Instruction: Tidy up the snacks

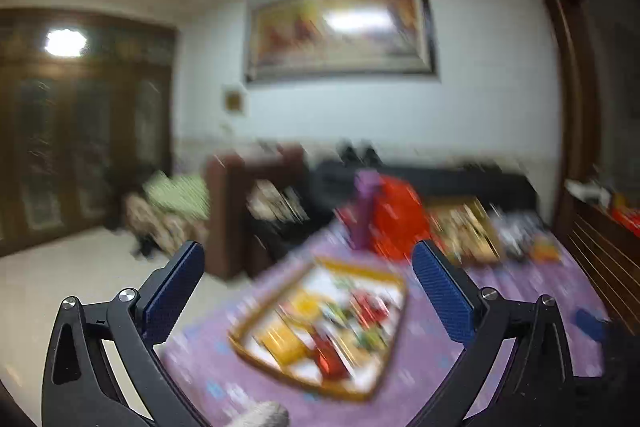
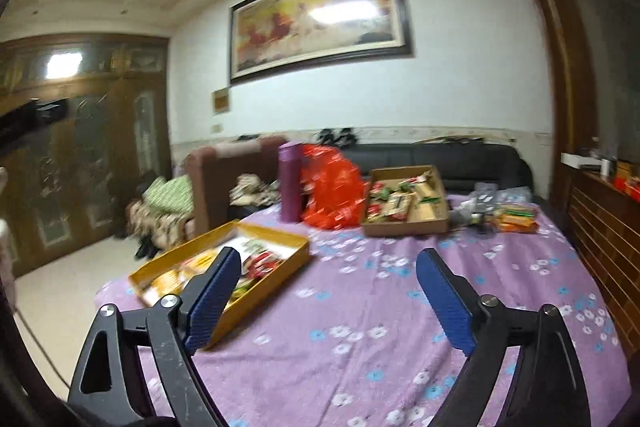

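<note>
- Tray (image 2: 280, 269): yellow, on the left of the purple cloth (image 2: 360, 327), snack packets already in it; sits between the left gripper's pads in its own blurred view, below them, not touched.
- Left gripper (image 1: 308, 291): jaws wide apart, nothing between the pads, nothing touched. Raised over the tray, aimed a bit below level.
- Flask (image 2: 290, 183) and red bag (image 2: 332, 187): standing behind the tray, near the far table edge. Keep clear of both on the way across; the flask looks easy to tip.
- Box (image 2: 404, 203): cardboard, far side, right of the bag, still full of loose packets. Likely the source for the next pick.
- Right gripper (image 2: 328, 287): jaws spread wide, empty, over bare cloth. Its left finger overlaps the tray's near corner in view; contact cannot be told.
- Packets (image 2: 514, 217): loose pile far right, beside the box, on the cloth.
- Step, by my read: both hands free, next is a reach for another snack.
- Doing it well: pick one packet at the box's top, come in from above, close on its flat sides, lift clear of the box wall, then lay it in a free part of the tray.
- Risk: thin wrappers slip or drag neighbours out.
</note>
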Demonstrator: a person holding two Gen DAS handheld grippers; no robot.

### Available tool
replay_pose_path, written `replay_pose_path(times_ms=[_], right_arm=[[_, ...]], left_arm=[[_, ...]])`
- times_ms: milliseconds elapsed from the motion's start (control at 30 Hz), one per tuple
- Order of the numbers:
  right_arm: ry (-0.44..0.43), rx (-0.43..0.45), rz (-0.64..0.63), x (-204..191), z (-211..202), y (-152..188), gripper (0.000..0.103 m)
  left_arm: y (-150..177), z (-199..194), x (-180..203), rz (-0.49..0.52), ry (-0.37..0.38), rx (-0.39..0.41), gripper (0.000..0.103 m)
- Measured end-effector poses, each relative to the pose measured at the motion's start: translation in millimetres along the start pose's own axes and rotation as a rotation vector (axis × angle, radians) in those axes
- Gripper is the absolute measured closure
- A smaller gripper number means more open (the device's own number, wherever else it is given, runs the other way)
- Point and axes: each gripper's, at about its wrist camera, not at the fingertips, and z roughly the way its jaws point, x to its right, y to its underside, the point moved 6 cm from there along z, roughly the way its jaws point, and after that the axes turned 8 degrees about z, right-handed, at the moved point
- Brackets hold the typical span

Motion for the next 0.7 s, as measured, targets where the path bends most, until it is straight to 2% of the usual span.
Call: replay_pose_path(times_ms=[67,167,267,400,700], right_arm=[[-0.040,-0.063,-0.005,-10.2,11.2,15.2,0.012],[-0.096,-0.165,-0.035,-28.0,34.0,43.6,0.012],[-0.117,-0.205,-0.051,-35.9,46.5,54.0,0.012],[-0.126,-0.246,-0.049,-40.2,67.3,57.1,0.012],[-0.108,-0.319,-0.074,-48.3,90.8,83.1,0.012]], left_arm=[[17.2,15.5,12.1,0.011,0.043,-0.066,0.000],[40.4,33.2,30.6,0.094,0.016,-0.132,0.000],[58.0,45.1,48.3,0.152,0.019,-0.178,0.000],[77.1,56.5,63.3,0.118,0.103,-0.242,0.000],[109.0,86.6,71.6,0.099,0.091,-0.355,0.000]])
